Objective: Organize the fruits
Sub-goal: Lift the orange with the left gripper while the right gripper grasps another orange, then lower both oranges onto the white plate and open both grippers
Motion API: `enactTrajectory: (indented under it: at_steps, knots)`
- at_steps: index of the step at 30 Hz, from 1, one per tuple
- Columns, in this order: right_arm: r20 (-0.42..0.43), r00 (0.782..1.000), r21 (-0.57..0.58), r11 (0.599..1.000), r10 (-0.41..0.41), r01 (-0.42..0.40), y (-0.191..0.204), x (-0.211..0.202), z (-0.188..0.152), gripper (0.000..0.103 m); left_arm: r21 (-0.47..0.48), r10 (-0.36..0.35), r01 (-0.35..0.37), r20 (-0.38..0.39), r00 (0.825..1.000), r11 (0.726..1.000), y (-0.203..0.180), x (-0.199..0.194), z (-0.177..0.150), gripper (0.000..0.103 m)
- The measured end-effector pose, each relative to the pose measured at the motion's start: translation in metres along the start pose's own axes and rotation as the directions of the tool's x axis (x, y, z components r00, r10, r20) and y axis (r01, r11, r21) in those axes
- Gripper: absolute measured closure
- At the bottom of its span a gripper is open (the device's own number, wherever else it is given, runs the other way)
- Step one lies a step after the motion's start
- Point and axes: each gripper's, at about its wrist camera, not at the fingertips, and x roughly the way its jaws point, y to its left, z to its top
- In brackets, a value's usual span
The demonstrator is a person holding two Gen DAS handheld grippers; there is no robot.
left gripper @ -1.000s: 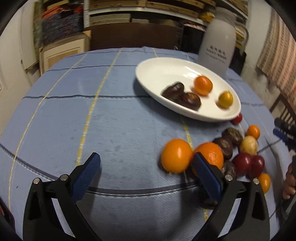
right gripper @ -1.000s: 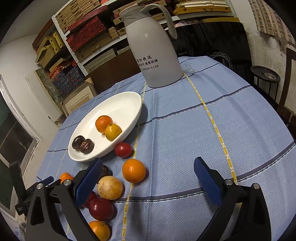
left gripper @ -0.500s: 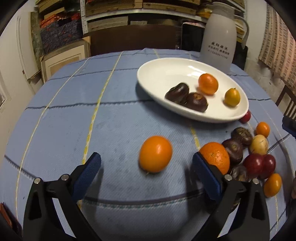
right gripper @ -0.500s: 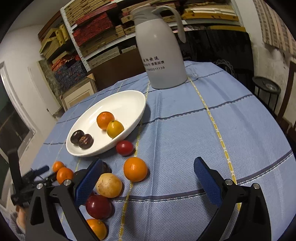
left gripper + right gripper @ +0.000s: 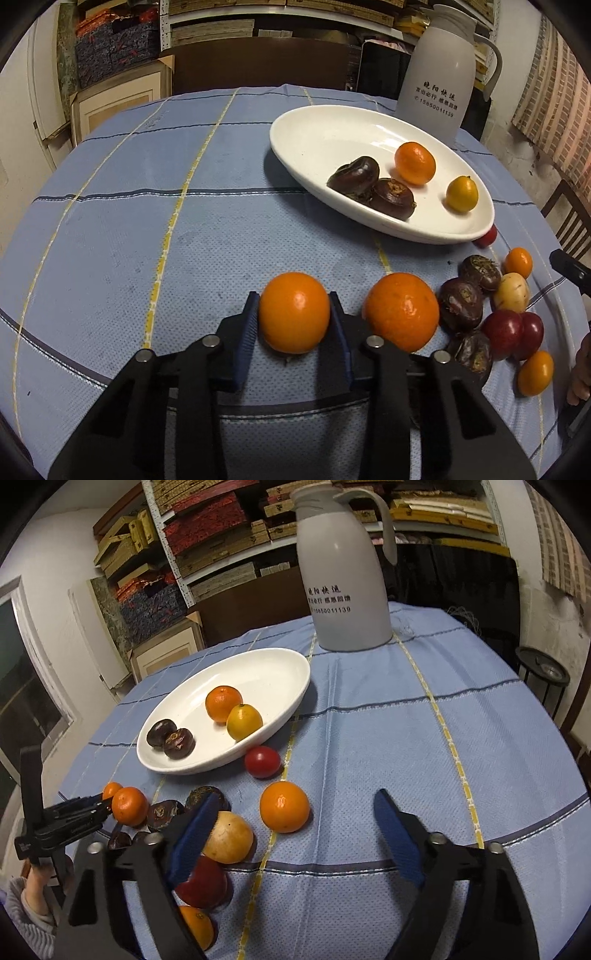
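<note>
My left gripper (image 5: 293,299) is shut on an orange (image 5: 293,312) that rests on the blue tablecloth, with a blue pad pressed to each side. A second orange (image 5: 400,310) lies just to its right. My right gripper (image 5: 295,836) has its jaws closing. A smaller orange (image 5: 284,806) lies just ahead between the fingers, and the pads (image 5: 192,836) do not touch it. The white oval plate (image 5: 325,133) holds two dark chestnuts (image 5: 371,184), an orange mandarin (image 5: 414,163) and a yellow kumquat (image 5: 461,193).
A loose heap of fruit (image 5: 491,310) lies near the plate: dark chestnuts, red plums, a pale yellow fruit (image 5: 227,836) and small oranges. A red tomato (image 5: 262,761) sits by the plate rim. A grey thermos jug (image 5: 345,572) stands behind. Shelves line the back wall.
The left jaws have shut on the orange that lay between them. The right jaws have narrowed toward the small orange. Both hands have stayed nearly in place.
</note>
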Motion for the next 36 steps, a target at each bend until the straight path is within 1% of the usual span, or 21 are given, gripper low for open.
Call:
enactTrajectory:
  at_steps: [2,3,8,10,11,12,13,15,17,18,22,24,27,30,33,35,36]
  knots:
    - [-0.022,0.999,0.031,0.999,0.024,-0.023,-0.006,0.003,0.001,0.038,0.005,0.004,-0.004,0.001,1.0,1.0,0.0,-0.002,-0.001,0.068]
    - [-0.035,0.999,0.047,0.998,0.037,-0.035,-0.008,0.006,0.001,0.04,0.005,0.004,-0.004,0.001,1.0,1.0,-0.001,-0.002,-0.001,0.068]
    - [-0.075,0.995,0.08,0.995,0.073,-0.067,-0.009,0.018,0.001,0.041,0.003,0.004,-0.004,-0.001,1.0,1.0,-0.001,0.0,0.0,0.068]
    - [-0.095,0.992,0.085,0.994,0.084,-0.076,-0.007,0.024,0.0,0.043,0.003,0.006,-0.006,-0.001,1.0,1.0,-0.001,-0.001,-0.001,0.068]
    - [-0.104,0.99,0.091,0.992,0.093,-0.084,-0.007,0.028,0.001,0.047,0.002,0.004,-0.004,0.0,1.0,1.0,0.0,-0.002,-0.002,0.068]
    - [-0.116,0.987,0.102,0.99,0.108,-0.096,-0.008,0.032,0.001,0.055,-0.001,0.002,-0.002,0.0,1.0,1.0,0.0,-0.002,-0.002,0.068]
    - [-0.131,0.984,0.118,0.987,0.125,-0.11,-0.008,0.036,0.001,0.059,-0.002,0.002,-0.002,0.0,1.0,1.0,0.001,-0.002,-0.002,0.068]
    - [-0.145,0.981,0.128,0.986,0.126,-0.108,-0.009,0.042,0.001,0.062,0.001,0.006,-0.006,-0.001,1.0,1.0,0.0,-0.002,-0.001,0.068]
    - [-0.154,0.982,0.116,0.989,0.108,-0.091,-0.007,0.048,0.0,0.065,0.002,0.007,-0.007,-0.001,1.0,1.0,0.0,-0.001,-0.001,0.068]
    - [-0.15,0.984,0.105,0.991,0.1,-0.085,-0.005,0.049,0.0,0.067,0.001,0.007,-0.007,-0.001,1.0,1.0,0.0,-0.001,-0.001,0.068]
    - [-0.128,0.99,0.031,0.998,0.055,-0.052,0.005,0.048,-0.003,0.067,-0.007,-0.002,0.002,0.005,1.0,1.0,0.0,-0.003,-0.002,0.068]
    - [-0.115,0.992,0.016,0.999,0.052,-0.051,0.007,0.045,-0.003,0.067,-0.012,-0.021,0.021,0.014,1.0,1.0,-0.001,-0.006,-0.004,0.068]
    - [-0.078,0.996,0.019,0.999,0.044,-0.043,0.004,0.035,-0.003,0.067,-0.003,-0.019,0.019,0.049,0.999,1.0,-0.003,-0.017,-0.006,0.068]
    - [-0.032,0.999,0.021,0.999,0.038,-0.037,0.001,0.02,-0.002,0.068,-0.033,-0.044,0.047,0.095,0.994,0.998,0.002,-0.033,-0.004,0.068]
    - [0.025,0.998,0.02,0.999,0.05,-0.05,0.001,0.006,0.005,0.068,-0.047,-0.058,0.065,0.129,0.99,0.997,0.005,-0.045,0.006,0.068]
    - [0.043,0.997,-0.002,0.998,0.06,-0.06,0.008,-0.002,0.018,0.068,-0.045,-0.083,0.09,0.127,0.988,0.995,0.005,-0.048,0.021,0.068]
    - [0.043,0.997,-0.022,0.998,0.061,-0.06,0.013,-0.005,0.027,0.068,-0.032,-0.081,0.086,0.129,0.988,0.996,0.001,-0.048,0.034,0.068]
